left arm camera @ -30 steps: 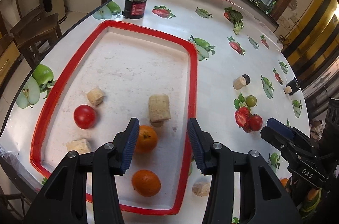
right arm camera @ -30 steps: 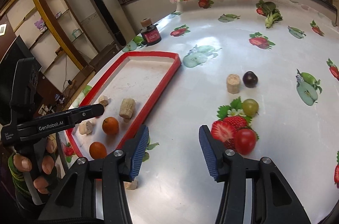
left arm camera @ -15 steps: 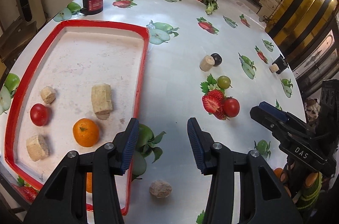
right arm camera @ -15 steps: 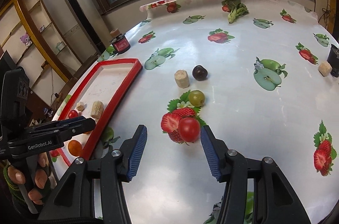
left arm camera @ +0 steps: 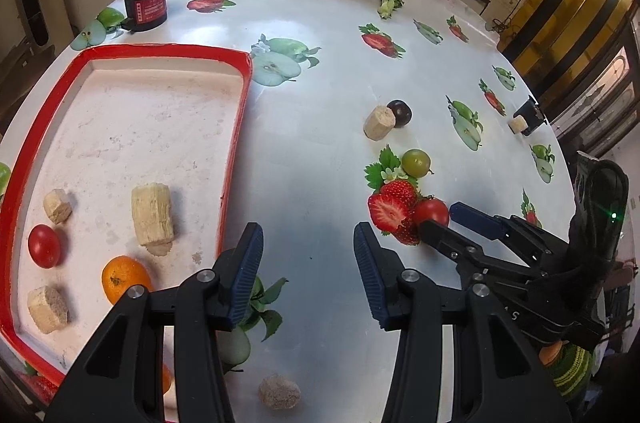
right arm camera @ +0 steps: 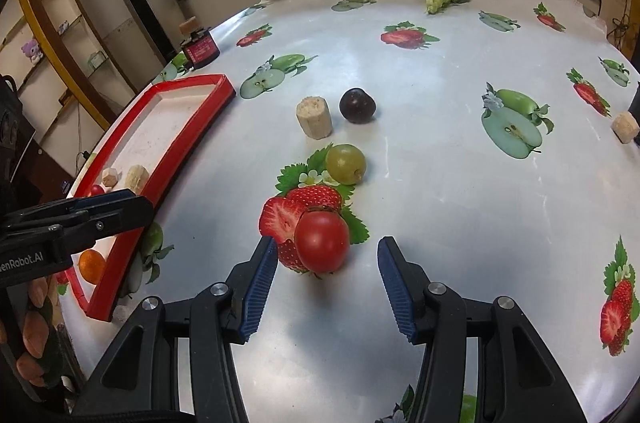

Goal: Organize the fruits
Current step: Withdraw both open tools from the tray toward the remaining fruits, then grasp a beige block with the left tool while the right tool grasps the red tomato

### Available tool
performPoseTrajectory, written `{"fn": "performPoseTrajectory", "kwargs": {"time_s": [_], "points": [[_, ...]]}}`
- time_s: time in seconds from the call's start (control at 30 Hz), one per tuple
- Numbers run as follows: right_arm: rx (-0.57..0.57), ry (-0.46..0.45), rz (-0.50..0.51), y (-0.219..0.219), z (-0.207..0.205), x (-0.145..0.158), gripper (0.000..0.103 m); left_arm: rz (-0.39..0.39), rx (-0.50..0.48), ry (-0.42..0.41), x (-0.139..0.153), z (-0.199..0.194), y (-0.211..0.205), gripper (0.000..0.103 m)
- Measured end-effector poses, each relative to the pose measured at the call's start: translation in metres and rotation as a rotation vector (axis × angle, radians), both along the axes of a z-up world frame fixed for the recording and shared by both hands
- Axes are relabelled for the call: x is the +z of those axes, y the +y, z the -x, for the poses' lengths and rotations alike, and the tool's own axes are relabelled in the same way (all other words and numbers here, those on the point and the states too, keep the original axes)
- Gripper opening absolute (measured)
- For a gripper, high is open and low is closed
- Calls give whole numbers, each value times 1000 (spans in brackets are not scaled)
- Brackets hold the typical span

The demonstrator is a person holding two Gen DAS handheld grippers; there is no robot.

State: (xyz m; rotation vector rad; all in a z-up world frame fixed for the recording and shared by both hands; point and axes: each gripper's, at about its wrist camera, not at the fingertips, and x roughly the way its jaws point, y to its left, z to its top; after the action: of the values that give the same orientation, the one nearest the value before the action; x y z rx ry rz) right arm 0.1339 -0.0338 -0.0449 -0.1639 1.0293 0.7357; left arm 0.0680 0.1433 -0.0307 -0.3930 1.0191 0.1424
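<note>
Left wrist view: the red tray held a small tomato, an orange and banana pieces; the left gripper stood wide, holding nothing, over bare tablecloth. Right wrist view: the right gripper was spread wide, with a red tomato just ahead between its fingertips, untouched; a green grape and dark plum lay beyond.

We see the tray at the table's left; the tomato lies nearest on its right, the grape behind it, the plum farther still.
</note>
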Motion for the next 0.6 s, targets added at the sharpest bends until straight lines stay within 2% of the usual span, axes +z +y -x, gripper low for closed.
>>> {"fn": "performPoseTrajectory", "kwargs": {"time_s": [0.07, 0.13, 0.2, 0.23, 0.47, 0.6], "points": [[4, -1, 8, 5, -4, -4, 52, -2, -17, 4, -1, -9, -4, 45], [8, 1, 24, 10, -8, -8, 43, -2, -42, 8, -3, -20, -8, 45], [17, -5, 33, 15, -11, -11, 38, -3, -62, 15, -7, -31, -13, 45], [25, -7, 31, 16, -12, -11, 31, 2, -74, 16, -8, -37, -15, 45], [-41, -1, -19, -15, -14, 1, 31, 18, -123, 38, -27, -87, -33, 45], [-71, 14, -49, -33, -18, 7, 31, 26, -95, 32, -36, -112, -33, 45]]}}
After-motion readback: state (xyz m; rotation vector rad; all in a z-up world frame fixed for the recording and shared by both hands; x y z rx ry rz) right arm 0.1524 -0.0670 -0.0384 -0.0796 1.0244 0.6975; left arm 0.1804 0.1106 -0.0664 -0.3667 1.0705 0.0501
